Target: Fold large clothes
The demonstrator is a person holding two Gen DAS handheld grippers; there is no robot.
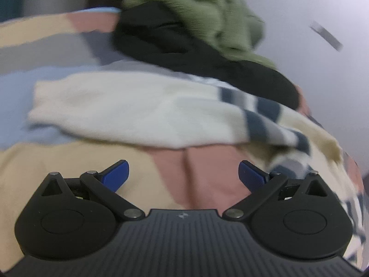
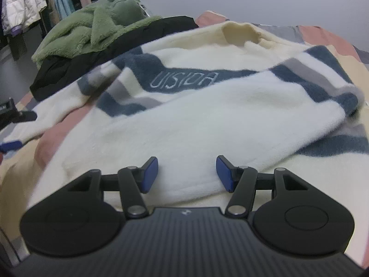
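Observation:
A large cream fleece sweater (image 2: 184, 120) with navy and grey stripes and the lettering on its chest lies spread on the bed. Its sleeve (image 1: 120, 108) stretches across the left wrist view. My left gripper (image 1: 183, 174) is open and empty, hovering over the bedsheet just short of that sleeve. My right gripper (image 2: 187, 173) is open and empty, its blue fingertips (image 2: 151, 173) just above the sweater's near hem. The left gripper also shows at the left edge of the right wrist view (image 2: 13, 129).
A green fleece garment (image 2: 92, 23) lies on a black garment (image 2: 110, 46) at the bed's far left. The bedsheet (image 1: 57, 173) has tan, pink, grey and blue patches. Clothes hang on a rack (image 2: 34, 0) beyond the bed. A grey wall stands behind.

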